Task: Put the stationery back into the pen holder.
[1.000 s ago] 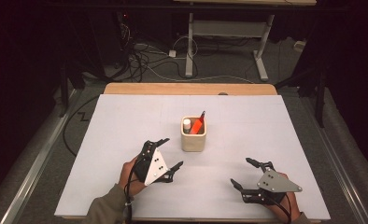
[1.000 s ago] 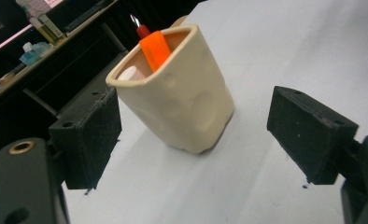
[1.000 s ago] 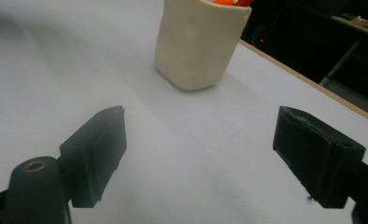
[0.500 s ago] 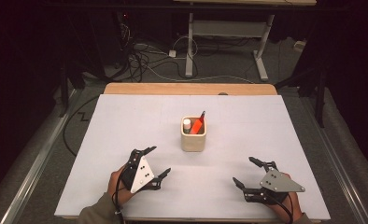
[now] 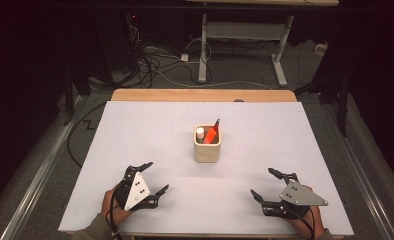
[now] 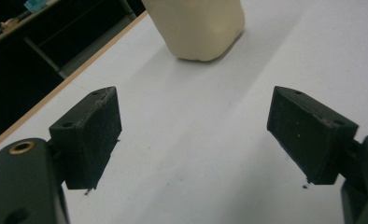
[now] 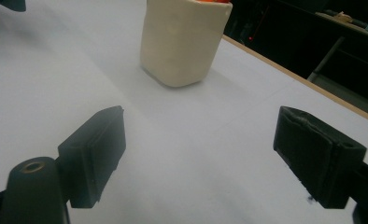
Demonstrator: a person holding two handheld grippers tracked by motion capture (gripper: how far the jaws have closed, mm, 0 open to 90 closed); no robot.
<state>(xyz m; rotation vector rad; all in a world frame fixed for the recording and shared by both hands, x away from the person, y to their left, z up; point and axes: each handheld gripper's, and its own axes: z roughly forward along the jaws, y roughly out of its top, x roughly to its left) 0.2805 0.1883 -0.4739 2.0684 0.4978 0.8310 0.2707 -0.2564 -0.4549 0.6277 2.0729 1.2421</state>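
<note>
Bench surface: a white sheet covers the bench [image 5: 135,130], which takes up the middle and lower part of the high view; a bare wooden strip [image 5: 160,95] runs along its far edge.
Room: dark all round; a tangle of cables [image 5: 155,60] lies on the floor in the upper left of the high view, and the pale legs of a second table [image 5: 203,50] stand at upper centre.
Container: a cream square-sided pen holder [image 5: 207,145] stands upright at the centre of the high view, well apart from both hands; it appears at the top centre of the left gripper view [image 6: 196,25] and at the upper centre of the right gripper view [image 7: 182,42].
Contents: a red-orange pen [image 5: 212,132] leans toward the upper right, and a white cap-like item [image 5: 200,132] sits at the left side of the holder; what that item is, I cannot tell.
Left tongs [image 5: 155,177]: lower left of the high view, spread wide, holding nothing, over bare sheet.
Right tongs [image 5: 264,184]: lower right of the high view, spread wide, holding nothing, over bare sheet.
</note>
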